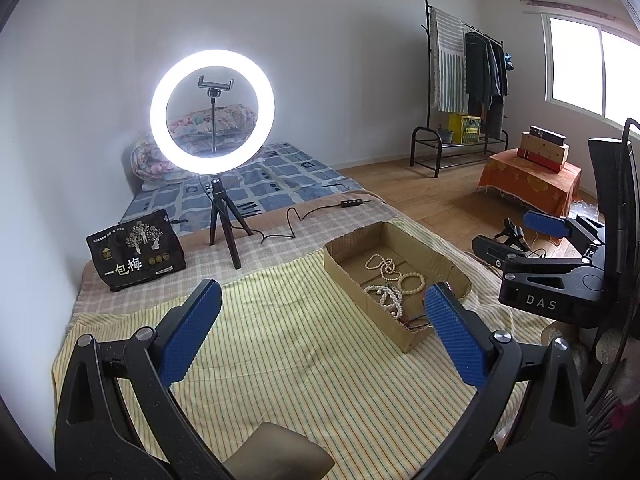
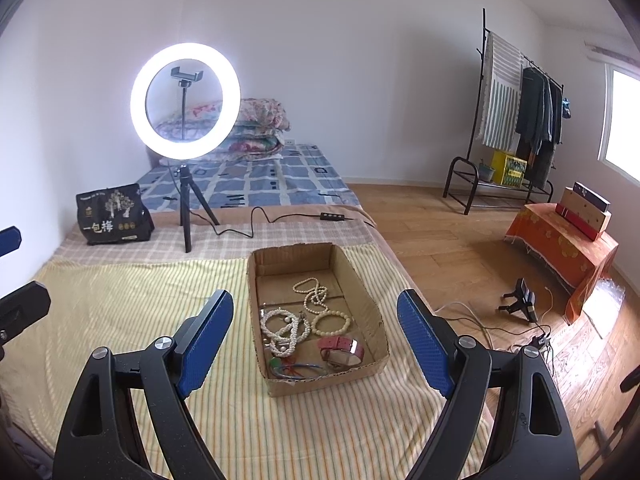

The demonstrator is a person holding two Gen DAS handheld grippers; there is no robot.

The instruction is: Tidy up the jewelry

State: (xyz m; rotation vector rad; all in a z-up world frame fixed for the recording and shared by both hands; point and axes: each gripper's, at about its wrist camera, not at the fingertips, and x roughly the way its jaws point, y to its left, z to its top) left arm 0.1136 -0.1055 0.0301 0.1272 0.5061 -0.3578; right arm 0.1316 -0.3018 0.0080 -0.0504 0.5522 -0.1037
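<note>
Left gripper [image 1: 324, 312] jaws apart, empty, above striped cloth [image 1: 280, 360] on bed [image 2: 256, 184]. Right gripper [image 2: 316, 330] jaws apart, empty, just short of box [image 2: 360, 280]. Box sits on cloth near bed's right edge. Inside box: pearl strands [image 2: 314, 294] at middle, bead bracelet [image 2: 331, 323] beside them, tangled pearls [image 2: 284, 332] at left wall, pink watch [image 2: 342, 350] and coloured bangles [image 2: 296, 369] at near end. Ring light [image 2: 185, 101] and black bag [image 2: 114, 214] stand farther up bed.

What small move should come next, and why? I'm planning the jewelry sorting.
Probably lower the right gripper into the cardboard box toward the pink watch: both grippers are open and empty, and the watch lies apart from the tangled pearl strands.
</note>
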